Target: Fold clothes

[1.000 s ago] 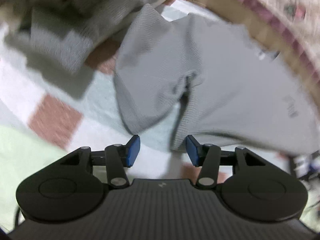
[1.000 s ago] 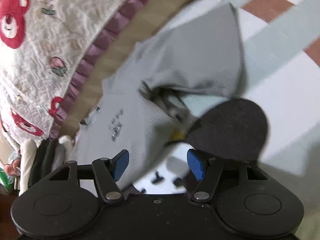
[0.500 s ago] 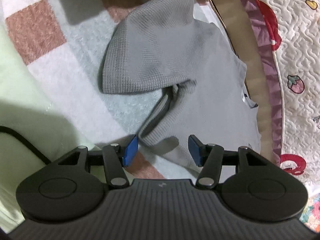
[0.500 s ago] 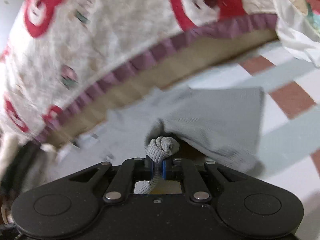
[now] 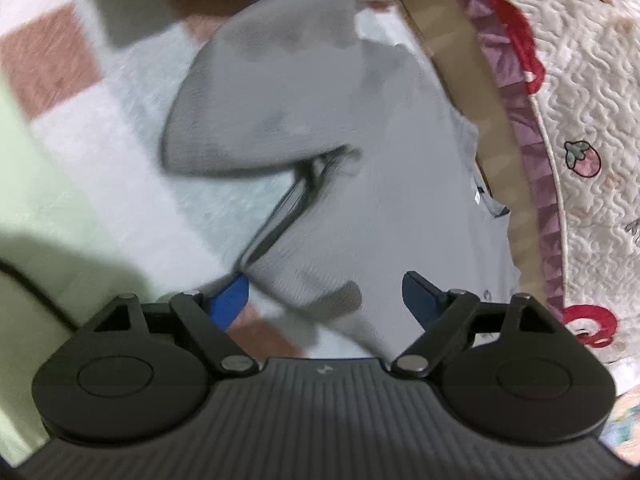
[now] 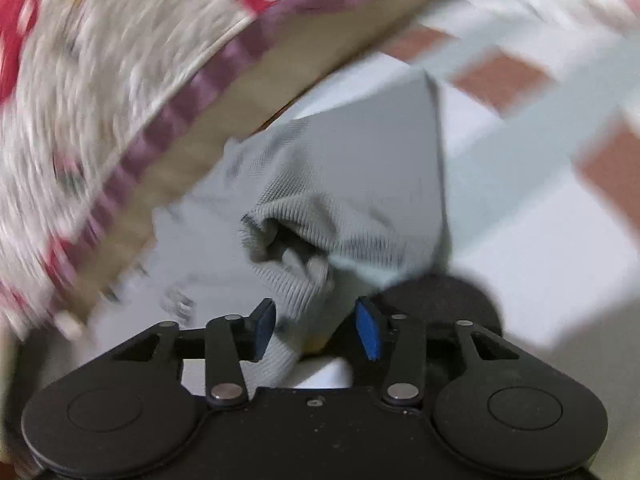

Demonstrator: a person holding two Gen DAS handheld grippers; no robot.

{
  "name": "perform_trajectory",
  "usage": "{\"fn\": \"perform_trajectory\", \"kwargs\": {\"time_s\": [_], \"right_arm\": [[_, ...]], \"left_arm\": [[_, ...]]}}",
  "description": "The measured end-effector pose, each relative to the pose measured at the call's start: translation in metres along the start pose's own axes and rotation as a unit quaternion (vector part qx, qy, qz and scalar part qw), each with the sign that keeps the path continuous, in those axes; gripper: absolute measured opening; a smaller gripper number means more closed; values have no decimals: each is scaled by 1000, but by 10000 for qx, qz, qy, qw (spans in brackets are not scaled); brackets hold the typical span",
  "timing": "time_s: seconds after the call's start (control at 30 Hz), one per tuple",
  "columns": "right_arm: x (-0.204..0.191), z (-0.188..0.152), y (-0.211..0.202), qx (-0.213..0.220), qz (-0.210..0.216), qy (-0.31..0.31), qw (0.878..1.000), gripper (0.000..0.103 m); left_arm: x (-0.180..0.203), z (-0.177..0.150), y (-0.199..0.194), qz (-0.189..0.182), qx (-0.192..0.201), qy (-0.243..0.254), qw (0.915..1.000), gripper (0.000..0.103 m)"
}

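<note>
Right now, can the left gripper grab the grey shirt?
Probably yes. The left gripper is open, and a fold of the grey shirt lies right between its blue fingers with nothing over it. The picture is blurry, though.

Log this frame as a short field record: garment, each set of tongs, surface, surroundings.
garment: grey knit top, lying partly folded, one flap turned over the body
left tongs: open, fingers either side of a garment edge, not closed on it
right tongs: open, bunched ribbed fabric between the pads, not clamped
surface: checked blanket with pink-brown, white and pale squares
surroundings: quilted cover with red prints beside the garment
image quality: both views motion-blurred
</note>
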State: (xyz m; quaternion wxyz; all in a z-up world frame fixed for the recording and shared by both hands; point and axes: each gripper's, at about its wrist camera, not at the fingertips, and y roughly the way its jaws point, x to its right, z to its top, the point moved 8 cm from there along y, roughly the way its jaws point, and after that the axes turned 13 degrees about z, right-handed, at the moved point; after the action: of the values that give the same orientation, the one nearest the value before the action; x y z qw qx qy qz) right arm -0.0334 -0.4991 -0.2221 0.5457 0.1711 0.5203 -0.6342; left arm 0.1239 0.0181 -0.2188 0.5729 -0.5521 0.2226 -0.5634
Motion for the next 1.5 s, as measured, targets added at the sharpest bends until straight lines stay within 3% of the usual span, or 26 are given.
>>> {"fn": "perform_trajectory", "kwargs": {"time_s": [0.03, 0.1, 0.17, 0.2, 0.23, 0.27, 0.3, 0.37, 0.5, 0.67, 0.83, 0.97, 1.13, 1.23, 1.27, 1.3, 1.4, 1.47, 1.5], "right_arm": [[2, -6, -2, 55, 224, 358, 9991, 58], [3, -8, 1, 172, 389, 457, 9980, 58], [-1, -2, 10, 174, 434, 109, 9988, 58], [-3, 1, 16, 155, 448, -93, 9988, 57], [-5, 4, 22, 136, 461, -296, 9984, 51], [-4, 8, 30, 55, 499, -287, 9983, 13], [-3, 13, 38, -68, 644, -121, 9978, 10], [-14, 27, 27, 155, 983, -98, 9950, 9], [-50, 20, -11, -360, 962, -1287, 9864, 8], [-43, 7, -8, -848, 656, -1920, 9755, 8], [-62, 15, -30, -793, 863, -2040, 9719, 8], [-34, -2, -18, -1196, 447, -2006, 9713, 8], [-23, -19, -13, -1281, 404, -2158, 9672, 8], [-15, -20, -18, -1420, 159, -2233, 9642, 15], [-8, -19, -21, -1570, -149, -2216, 9623, 33], [-1, -17, -26, -1892, -507, -2253, 9544, 31], [-15, 6, -46, -2054, -526, -2701, 9392, 44], [-18, 28, -55, -1825, -336, -2500, 9503, 50], [-16, 39, -60, -1692, -186, -2277, 9587, 54]], "left_arm": [[2, 0, 0, 59, 96, 66, 9999, 72], [7, 1, 0, 178, 287, 197, 9992, 41], [11, 2, 0, 284, 472, 318, 9980, 20], [15, 3, 2, 256, 523, 334, 9977, 18], [21, 4, 5, 167, 516, 403, 9977, 19], [26, 5, 7, 102, 518, 466, 9975, 11], [27, 7, 5, 140, 572, 503, 9970, 8], [30, 13, -15, 157, 838, 679, 9940, 7], [30, 16, -69, 251, 1352, 988, 9856, 7], [19, 1, -65, 422, 1028, 1098, 9877, 7], [8, -15, -61, 593, 704, 1206, 9884, 7], [-1, -27, -58, 729, 443, 1291, 9880, 7], [-6, -30, -56, 841, 298, 1276, 9878, 8], [-3, -37, -59, 1455, 302, 1715, 9739, 23], [4, -42, -63, 1679, 188, 1919, 9668, 35], [12, -46, -68, 1861, 118, 2148, 9587, 45], [60, -57, -98, 1809, 526, 3190, 9288, 54], [99, -63, -114, 1684, 946, 3579, 9136, 60], [120, -68, -114, 1466, 1076, 3675, 9121, 62]]}}
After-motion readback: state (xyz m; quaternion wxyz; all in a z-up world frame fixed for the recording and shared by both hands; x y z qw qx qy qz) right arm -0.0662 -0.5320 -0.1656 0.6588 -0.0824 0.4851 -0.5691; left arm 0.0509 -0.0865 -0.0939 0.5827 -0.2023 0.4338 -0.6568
